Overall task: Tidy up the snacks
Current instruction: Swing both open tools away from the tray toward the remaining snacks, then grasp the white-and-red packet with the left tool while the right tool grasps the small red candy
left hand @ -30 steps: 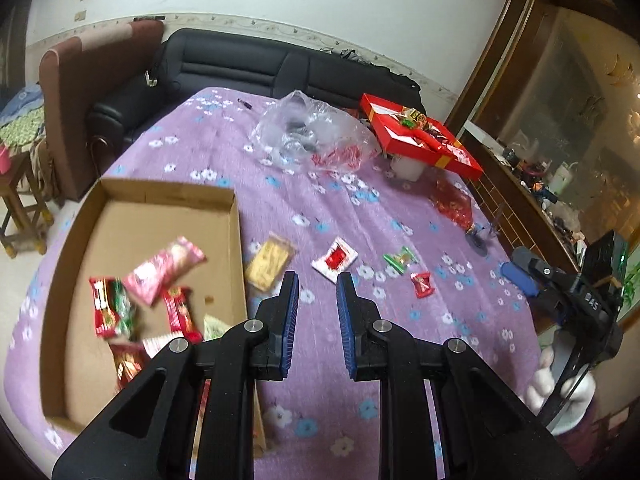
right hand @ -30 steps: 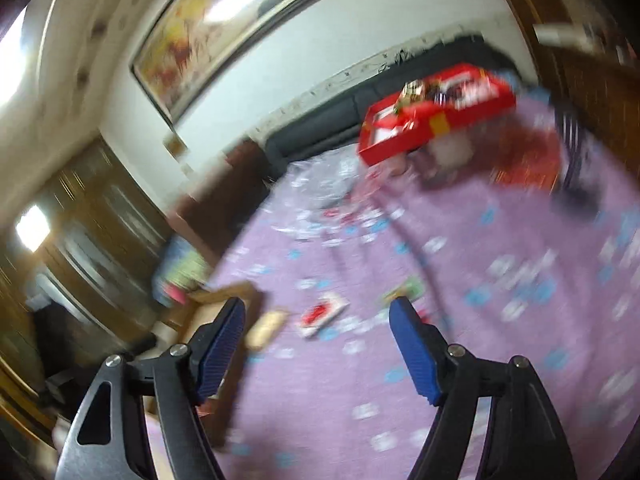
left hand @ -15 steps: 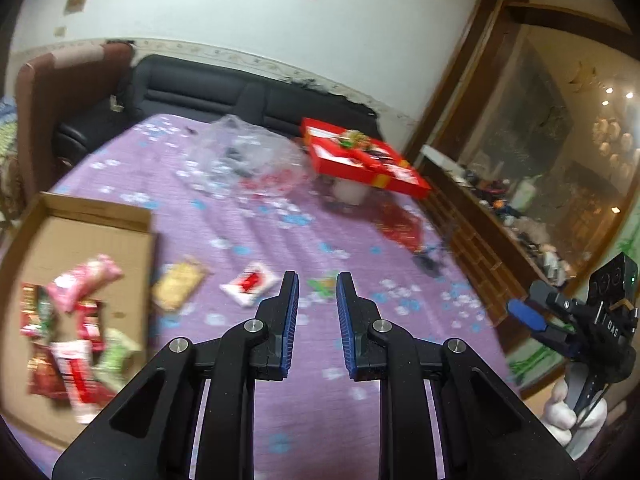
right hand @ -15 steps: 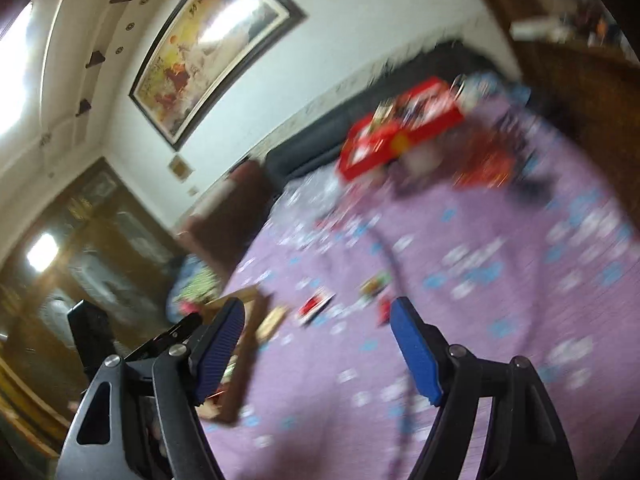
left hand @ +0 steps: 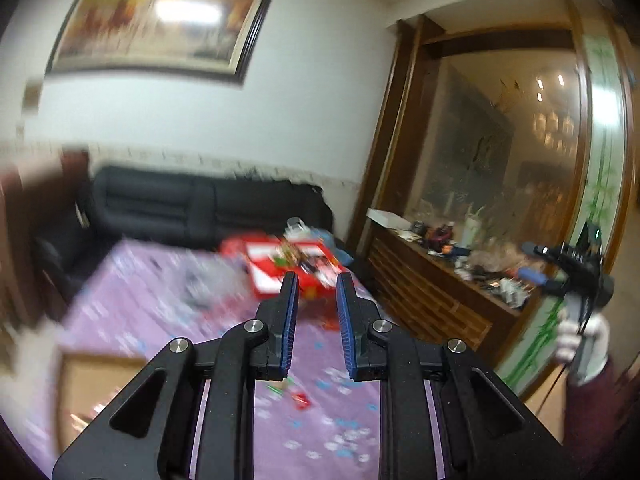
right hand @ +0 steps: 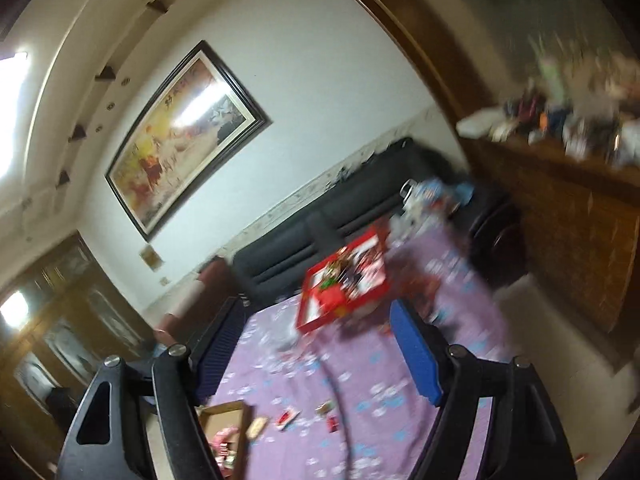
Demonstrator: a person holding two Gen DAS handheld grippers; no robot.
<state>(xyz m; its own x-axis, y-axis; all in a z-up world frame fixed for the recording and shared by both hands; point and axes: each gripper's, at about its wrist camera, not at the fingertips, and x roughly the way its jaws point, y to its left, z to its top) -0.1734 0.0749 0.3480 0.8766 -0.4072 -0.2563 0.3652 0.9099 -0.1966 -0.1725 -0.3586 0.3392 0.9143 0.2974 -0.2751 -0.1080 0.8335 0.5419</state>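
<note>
A: Left gripper (left hand: 316,320) fingers clenched, nothing between. Right gripper (right hand: 324,356) fingers released, empty. Both sit high above the tabletop (left hand: 168,320).

B: Snacks?

A: Some in the box (right hand: 224,432) at the tabletop's near left corner; loose packets (right hand: 288,418) just beside it toward mid-tabletop. Red tray (right hand: 344,280) at the far edge.

B: Advice?

A: Probably drop low over one loose packet and open the fingers before contact.

B: View differences?

A: Left view shows the right hand (left hand: 584,340); right view shows packets more sharply.
</note>
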